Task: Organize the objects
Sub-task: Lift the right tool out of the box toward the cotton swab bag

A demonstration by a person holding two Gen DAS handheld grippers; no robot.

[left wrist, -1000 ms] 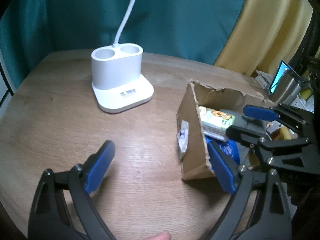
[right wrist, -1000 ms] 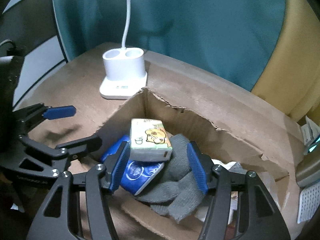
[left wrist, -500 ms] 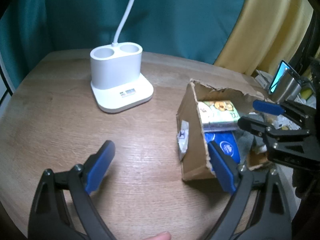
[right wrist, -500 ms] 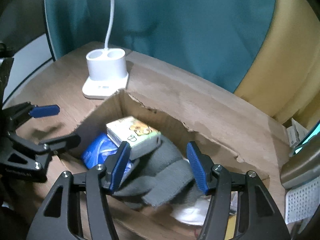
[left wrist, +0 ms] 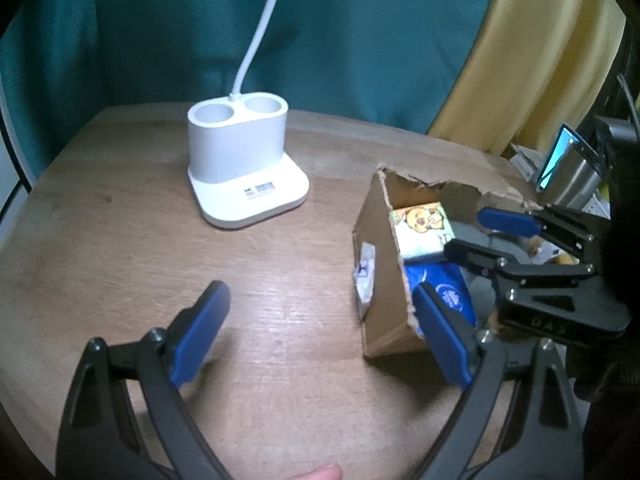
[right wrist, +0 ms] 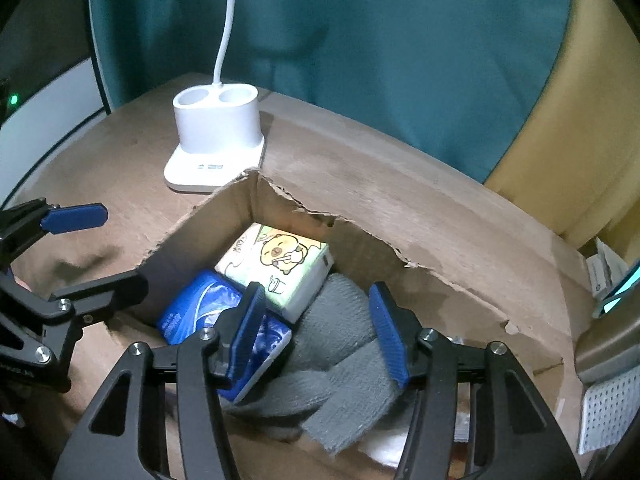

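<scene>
Since a second ago the right gripper (right wrist: 320, 328) has shifted inside the torn cardboard box (right wrist: 420, 248), so the cartoon tissue pack (right wrist: 276, 270) that sat between its jaws now lies just beyond them, toward the left one. Those jaws are closing, with a grey knitted cloth (right wrist: 340, 356) lying between and beneath them; the blue pads do not press on it. Under the left jaw is a blue packet (right wrist: 192, 312), touching the tissue pack (both lean against the box's left wall).

Over the wooden worktop (left wrist: 120, 240) the left gripper (left wrist: 320, 332) hangs with jaws spread wide and nothing between them. Its right jaw sits just beside the box's near corner, while its left jaw is over bare wood. Well beyond the jaws stands a white lamp base (left wrist: 240, 168) with two round cups and a curved white stem. Behind it hang a teal curtain (left wrist: 340, 40) and a yellow one.
</scene>
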